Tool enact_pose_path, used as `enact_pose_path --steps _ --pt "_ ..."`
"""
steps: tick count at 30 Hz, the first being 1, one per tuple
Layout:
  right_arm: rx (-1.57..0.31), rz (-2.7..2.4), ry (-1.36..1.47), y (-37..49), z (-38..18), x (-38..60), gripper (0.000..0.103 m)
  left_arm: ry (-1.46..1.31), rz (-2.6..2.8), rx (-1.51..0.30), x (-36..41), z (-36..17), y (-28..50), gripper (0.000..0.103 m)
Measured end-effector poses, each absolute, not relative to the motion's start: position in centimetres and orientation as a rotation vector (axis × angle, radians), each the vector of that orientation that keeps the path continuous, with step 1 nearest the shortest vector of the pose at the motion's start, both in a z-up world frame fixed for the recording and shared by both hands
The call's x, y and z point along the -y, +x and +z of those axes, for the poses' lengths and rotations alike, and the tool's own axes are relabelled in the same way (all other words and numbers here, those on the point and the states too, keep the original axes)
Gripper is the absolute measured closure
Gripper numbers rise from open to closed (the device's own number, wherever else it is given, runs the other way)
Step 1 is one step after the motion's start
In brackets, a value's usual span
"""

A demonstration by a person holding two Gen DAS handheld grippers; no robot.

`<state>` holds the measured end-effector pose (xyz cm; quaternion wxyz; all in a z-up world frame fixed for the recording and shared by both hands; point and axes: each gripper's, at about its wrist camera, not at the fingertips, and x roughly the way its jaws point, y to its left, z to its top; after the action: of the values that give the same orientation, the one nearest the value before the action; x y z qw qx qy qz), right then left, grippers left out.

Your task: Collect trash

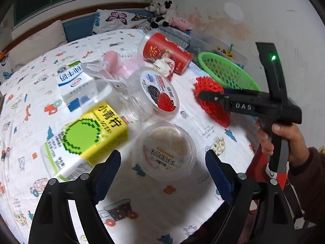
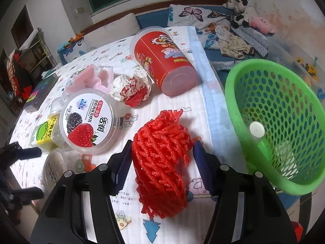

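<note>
My left gripper is open and hangs just above a small clear lidded cup with pale contents; the pads do not touch it. A yellow-green drink carton lies right beside its left finger. My right gripper is shut on a red foam net, with a pad against each side of it. From the left wrist view that gripper sits on the net, held by a person's hand. A green mesh basket stands tilted at the right and holds a white cap.
On the patterned cloth lie a strawberry yogurt tub, a red paper cup on its side, a crumpled foil wrapper, pink wrapping, a milk carton and a clear jar. Pillows and soft toys lie beyond.
</note>
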<state>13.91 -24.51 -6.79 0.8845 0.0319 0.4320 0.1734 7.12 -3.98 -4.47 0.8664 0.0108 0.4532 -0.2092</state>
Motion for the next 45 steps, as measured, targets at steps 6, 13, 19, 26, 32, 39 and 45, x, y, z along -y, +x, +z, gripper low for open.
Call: enact_pose_path --steps 6,13,19,26,32,39,45 --pt "-0.888 0.359 0.077 13.5 -6.4 24.9 0.046 0.055 -0.432 -0.949 4.8 -5.3 7.4 0.021" --pt "-0.868 0.351 0.091 13.0 -5.7 25.7 0.047 0.104 -0.417 -0.939 5.7 -5.9 7.5 0.021" --pt "-0.850 0.338 0.101 12.7 -4.9 26.5 0.047 0.102 -0.406 -0.940 5.9 -6.3 7.7 0.025" --pt "-0.839 0.320 0.116 12.6 -4.5 27.2 0.047 0.129 -0.397 -0.933 6.3 -6.6 7.6 0.031" --pt "-0.832 0.307 0.121 12.5 -4.3 27.8 0.047 0.117 -0.399 -0.934 6.3 -6.6 7.6 0.036" --pt "-0.824 0.291 0.133 12.4 -4.1 28.7 0.047 0.114 -0.418 -0.920 6.4 -5.8 7.1 0.037" --pt "-0.814 0.272 0.148 12.3 -3.7 29.8 0.047 0.105 -0.462 -0.906 7.1 -4.6 6.7 0.037"
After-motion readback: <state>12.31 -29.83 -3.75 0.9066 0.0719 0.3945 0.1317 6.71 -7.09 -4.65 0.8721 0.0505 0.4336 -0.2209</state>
